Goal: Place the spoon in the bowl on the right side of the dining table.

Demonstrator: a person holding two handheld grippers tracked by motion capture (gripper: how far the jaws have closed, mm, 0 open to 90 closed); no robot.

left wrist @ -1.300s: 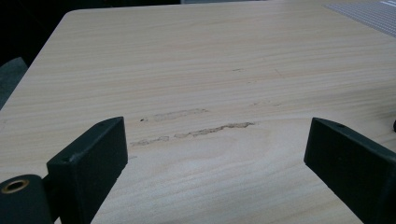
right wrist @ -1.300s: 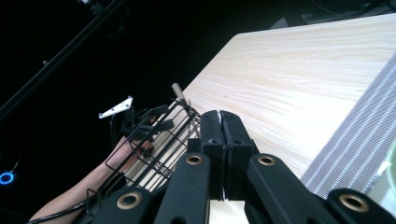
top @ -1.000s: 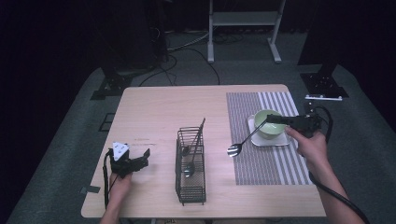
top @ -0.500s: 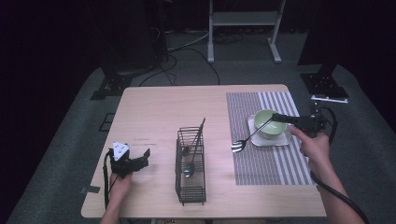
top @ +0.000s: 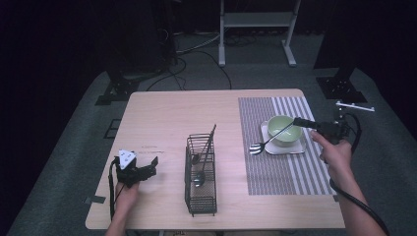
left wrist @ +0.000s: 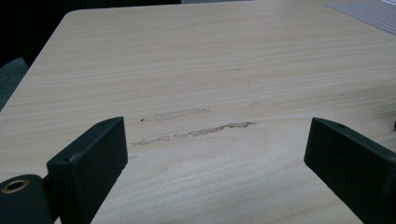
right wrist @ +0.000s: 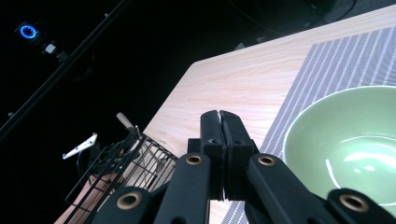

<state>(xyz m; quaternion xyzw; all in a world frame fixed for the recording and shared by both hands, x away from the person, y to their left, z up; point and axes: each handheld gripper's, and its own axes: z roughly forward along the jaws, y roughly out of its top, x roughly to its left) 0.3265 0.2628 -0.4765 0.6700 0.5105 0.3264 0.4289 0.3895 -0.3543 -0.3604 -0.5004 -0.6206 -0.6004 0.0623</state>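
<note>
Dark floor and stand legs ring a pale wooden counter in the high view. At lower left of that frame the left gripper rests low on the wood, its fingers spread wide apart with nothing but bare, scuffed grain between them in the left gripper view. Centre frame, a black wire caddy stands upright with a couple of utensils leaning inside. Moving right, a grey striped placemat carries a small square plate, and on it sits a pale green bowl. Across the bowl's left side slants the fork: slim, silvery, shiny, its tines down at the plate's left edge, just over the mat, its handle running up and right. At right centre, the right gripper has its fingers pressed together, clamped on that handle's end, the bowl's green rim close beside them.
</note>
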